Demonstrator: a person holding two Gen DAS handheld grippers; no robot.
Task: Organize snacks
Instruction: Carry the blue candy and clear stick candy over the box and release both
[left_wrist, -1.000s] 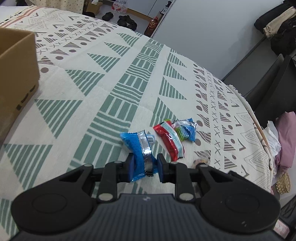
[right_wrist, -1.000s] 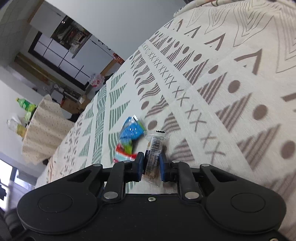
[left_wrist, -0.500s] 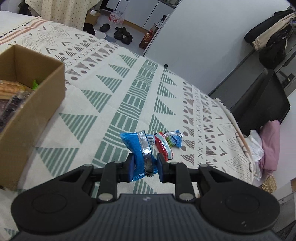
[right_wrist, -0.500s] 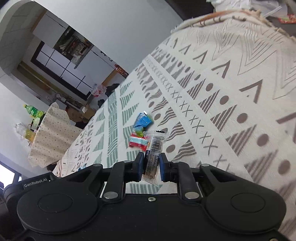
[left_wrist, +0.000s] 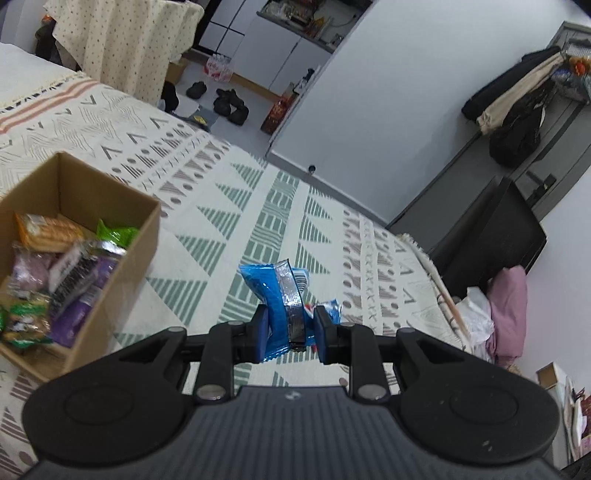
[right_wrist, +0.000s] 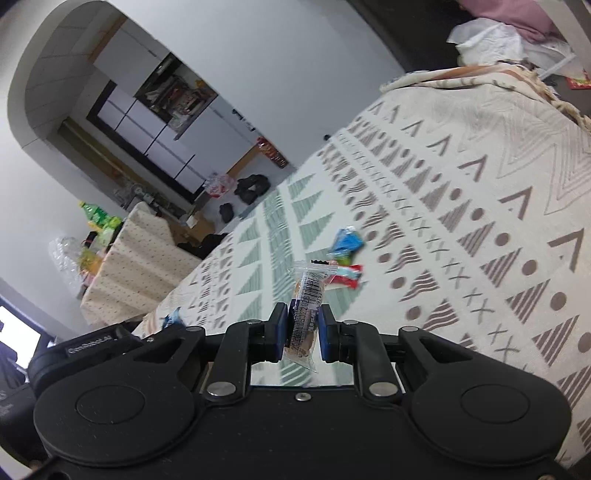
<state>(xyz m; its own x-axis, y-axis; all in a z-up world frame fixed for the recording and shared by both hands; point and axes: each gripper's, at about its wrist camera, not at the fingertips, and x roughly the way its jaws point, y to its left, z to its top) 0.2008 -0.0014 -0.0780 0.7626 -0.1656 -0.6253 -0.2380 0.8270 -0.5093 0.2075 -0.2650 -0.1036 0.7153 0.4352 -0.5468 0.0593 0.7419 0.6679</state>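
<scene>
I lifted both hands off patterned bedspread: left gripper pinching crinkly blue foil packet, right gripper pinching clear-wrapped snack bar (open cardboard box came into view, drop-off next).

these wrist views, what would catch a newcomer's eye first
Each gripper holds a snack above the patterned bedspread: the left gripper a blue packet, the right gripper a clear-wrapped snack. At the left view's left, an open cardboard box holds mixed snacks.

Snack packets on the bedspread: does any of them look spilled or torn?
None looks torn or spilled. Two packets, one blue and one red and white, lie loose on the patterned bedspread, outside the cardboard box.
</scene>
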